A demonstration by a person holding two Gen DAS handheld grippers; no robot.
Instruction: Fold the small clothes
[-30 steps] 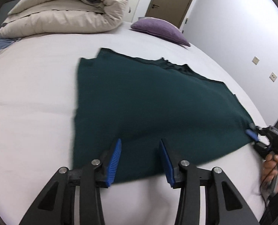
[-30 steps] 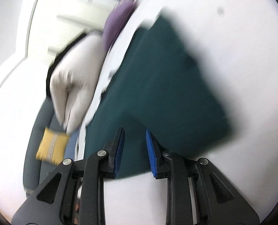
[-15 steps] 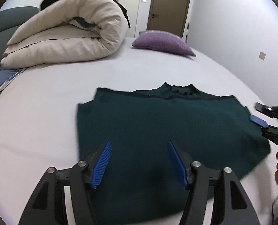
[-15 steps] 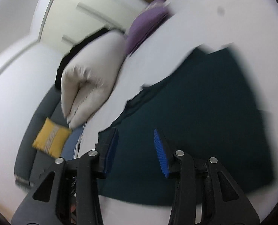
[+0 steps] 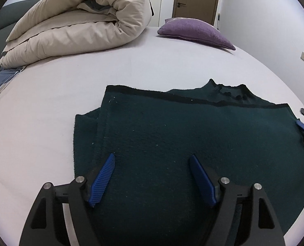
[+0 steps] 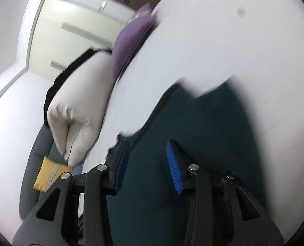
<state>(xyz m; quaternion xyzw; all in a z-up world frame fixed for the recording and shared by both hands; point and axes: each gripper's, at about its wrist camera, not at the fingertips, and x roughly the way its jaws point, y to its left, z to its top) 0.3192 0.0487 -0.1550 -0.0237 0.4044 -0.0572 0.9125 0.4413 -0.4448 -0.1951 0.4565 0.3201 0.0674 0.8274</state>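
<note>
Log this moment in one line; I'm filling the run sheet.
sweater: folded, flat on bed | left gripper: opening, empty | right gripper: closing, empty

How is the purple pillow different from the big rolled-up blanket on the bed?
The purple pillow is small and flat; the rolled-up blanket is far bigger and stands taller. The pillow is purple with a nubbly look, while the blanket is cream and smooth with puffy creases. The pillow lies in a single layer, but the blanket is folded over itself in several thick layers. Both are soft bedding resting at the far end of the white bed, beyond the green sweater.
</note>
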